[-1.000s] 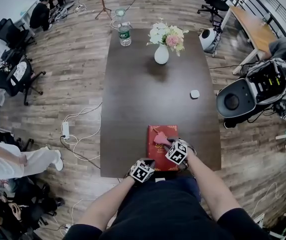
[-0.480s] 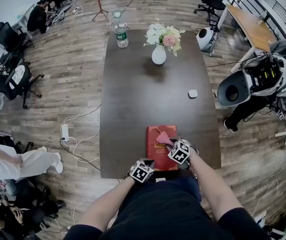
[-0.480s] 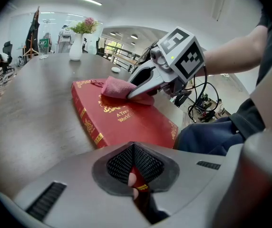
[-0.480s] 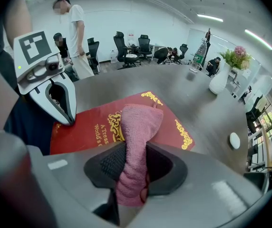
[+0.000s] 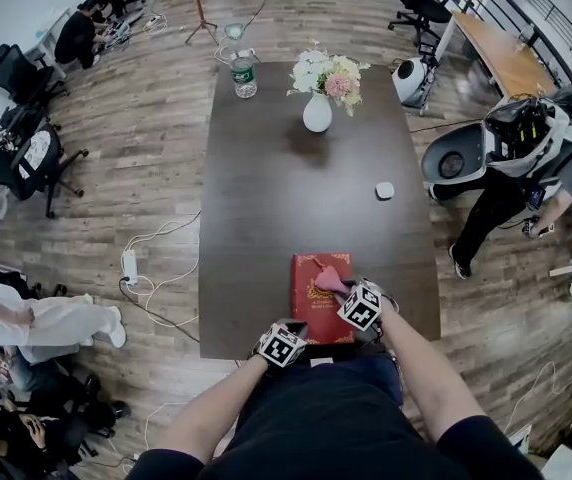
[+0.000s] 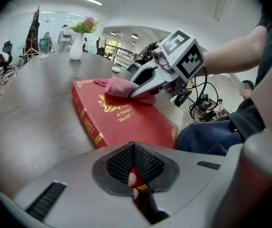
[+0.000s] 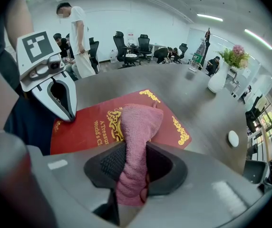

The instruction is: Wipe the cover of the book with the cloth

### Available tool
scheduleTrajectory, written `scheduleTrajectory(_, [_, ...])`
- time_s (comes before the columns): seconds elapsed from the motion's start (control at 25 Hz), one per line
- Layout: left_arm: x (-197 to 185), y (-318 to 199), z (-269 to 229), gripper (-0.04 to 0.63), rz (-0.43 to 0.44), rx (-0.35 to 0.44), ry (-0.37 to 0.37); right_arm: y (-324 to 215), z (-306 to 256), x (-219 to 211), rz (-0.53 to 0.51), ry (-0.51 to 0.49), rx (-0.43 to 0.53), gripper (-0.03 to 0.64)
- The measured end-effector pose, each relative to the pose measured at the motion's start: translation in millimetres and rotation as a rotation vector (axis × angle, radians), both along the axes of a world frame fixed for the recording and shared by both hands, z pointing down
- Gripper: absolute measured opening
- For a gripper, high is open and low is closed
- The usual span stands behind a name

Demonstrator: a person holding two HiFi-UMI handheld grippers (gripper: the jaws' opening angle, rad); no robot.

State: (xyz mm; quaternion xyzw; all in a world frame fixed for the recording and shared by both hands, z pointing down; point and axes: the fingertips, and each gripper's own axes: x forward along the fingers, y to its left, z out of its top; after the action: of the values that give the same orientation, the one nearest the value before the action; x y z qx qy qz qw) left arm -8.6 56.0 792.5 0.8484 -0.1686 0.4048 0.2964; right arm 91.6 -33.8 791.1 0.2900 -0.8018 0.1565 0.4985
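- The dark table shows whole only in the head view. Its middle is bare from the book out to the far end, leaving open room ahead and to the left.
- The red book lies flat at the table's near edge, right of centre, with its near side at that edge.
- A white vase of flowers stands at the far end, well apart from the book.
- The left gripper is clenched on the book. Its own view shows a red and gold strip nipped between the jaws, and the right gripper view shows them at the book's near corner.
- The right gripper is clamped on the pink cloth. Its own view shows the cloth running up between the jaws, and the left gripper view shows the free end lying on the cover.
- A bottle with a green label stands at the far left corner; the label is too small to read.
- A small white object sits near the right edge.
- The gripper views show gold corner ornaments and gold lettering on the cover, starting "A Trea" and "World's". The cloth covers the rest.
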Motion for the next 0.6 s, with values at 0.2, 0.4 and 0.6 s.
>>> scheduleTrajectory(0.2, [0,-1,3,-0.005,-0.004,0.009,-0.001,2,-2,7,0.009,0.003,0.003,0.117])
scheduleTrajectory(0.4, [0,0,1,-0.005,0.003,0.006,0.010,2,-2,11,0.024,-0.006,0.010,0.117])
scheduleTrajectory(0.6, [-2,-1,-1,-0.005,0.014,0.017,-0.002,5,0,21,0.063,-0.017,0.006,0.117])
